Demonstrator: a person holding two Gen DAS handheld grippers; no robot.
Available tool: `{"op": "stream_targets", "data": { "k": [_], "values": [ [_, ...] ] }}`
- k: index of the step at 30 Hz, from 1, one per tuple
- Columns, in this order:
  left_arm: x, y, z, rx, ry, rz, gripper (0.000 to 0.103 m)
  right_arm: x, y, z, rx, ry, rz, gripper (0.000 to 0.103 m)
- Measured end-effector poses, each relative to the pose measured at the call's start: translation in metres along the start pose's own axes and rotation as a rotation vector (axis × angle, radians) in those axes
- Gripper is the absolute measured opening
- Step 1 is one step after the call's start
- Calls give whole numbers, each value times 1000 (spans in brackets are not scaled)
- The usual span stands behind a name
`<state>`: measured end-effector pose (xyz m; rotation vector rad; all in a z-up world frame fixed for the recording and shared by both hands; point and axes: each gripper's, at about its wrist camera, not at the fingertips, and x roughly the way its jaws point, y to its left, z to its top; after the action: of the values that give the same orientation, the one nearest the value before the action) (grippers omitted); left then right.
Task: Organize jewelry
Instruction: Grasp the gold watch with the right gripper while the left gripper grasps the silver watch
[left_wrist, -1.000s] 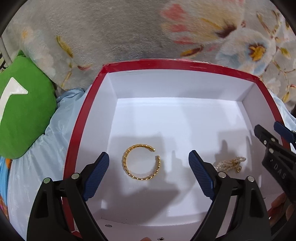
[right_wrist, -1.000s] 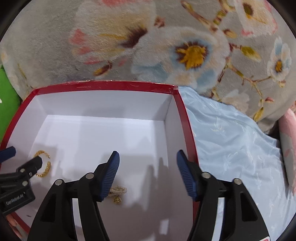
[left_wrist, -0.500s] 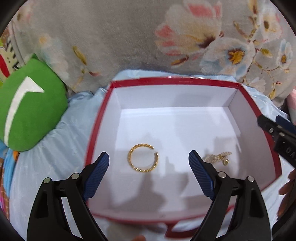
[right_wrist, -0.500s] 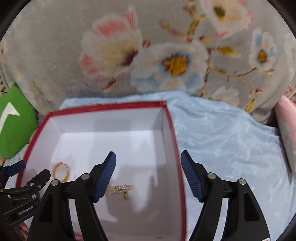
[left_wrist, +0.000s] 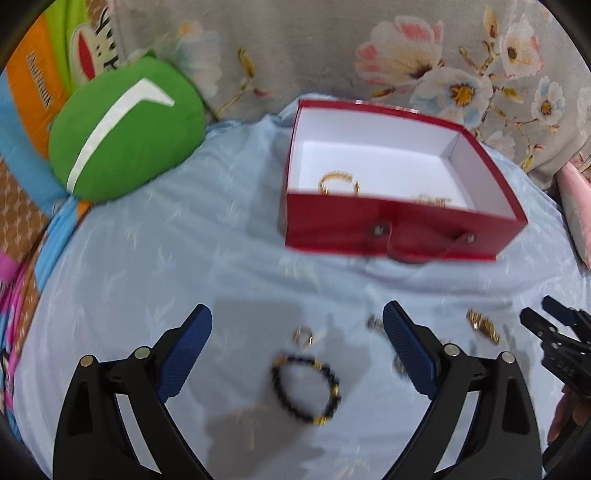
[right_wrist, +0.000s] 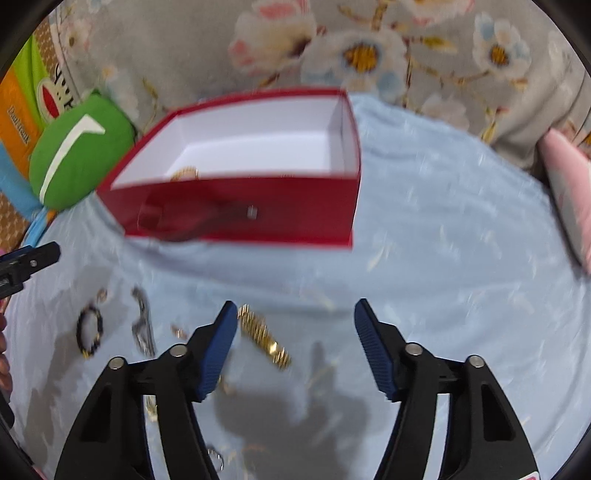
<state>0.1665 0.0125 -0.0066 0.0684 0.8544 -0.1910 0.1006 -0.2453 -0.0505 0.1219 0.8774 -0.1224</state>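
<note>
A red box with a white inside stands on the pale blue cloth; it also shows in the right wrist view. In it lie a gold bangle and a gold chain piece. My left gripper is open and empty, above a black bead bracelet and a small gold ring. My right gripper is open and empty, with a gold chain bracelet by its left finger. A silver piece and the black bracelet lie to the left.
A green cushion lies at the back left. A grey floral blanket rises behind the box. A pink pillow sits at the right edge. Small gold bits lie near my right gripper's base.
Both grippers have pulled back and up out of the box. The loose jewelry on the cloth in front of the box has come into view. Both stay open.
</note>
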Motion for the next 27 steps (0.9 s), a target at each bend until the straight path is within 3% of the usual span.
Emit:
{"op": "stream_targets", "data": {
  "k": [4,13,15,17,20,27],
  "values": [
    [-1,5,-28,-46,50,-15,91,20,4,-13,-4,41,7,45],
    [-2,-11,-54,-13,83,-31,91,44,13,-20,-14,64,9,44],
    [0,-15,-54,-17,90,-41,91,46,18,-18,-28,60,1,38],
    [2,-19,-55,-18,98,-46,91,47,21,-16,-32,58,5,23],
    [3,-28,-56,-9,102,-50,91,48,21,-15,-14,59,9,12],
    [10,-46,-55,-7,124,-84,91,26,8,-35,71,60,-1,11]
  ]
}}
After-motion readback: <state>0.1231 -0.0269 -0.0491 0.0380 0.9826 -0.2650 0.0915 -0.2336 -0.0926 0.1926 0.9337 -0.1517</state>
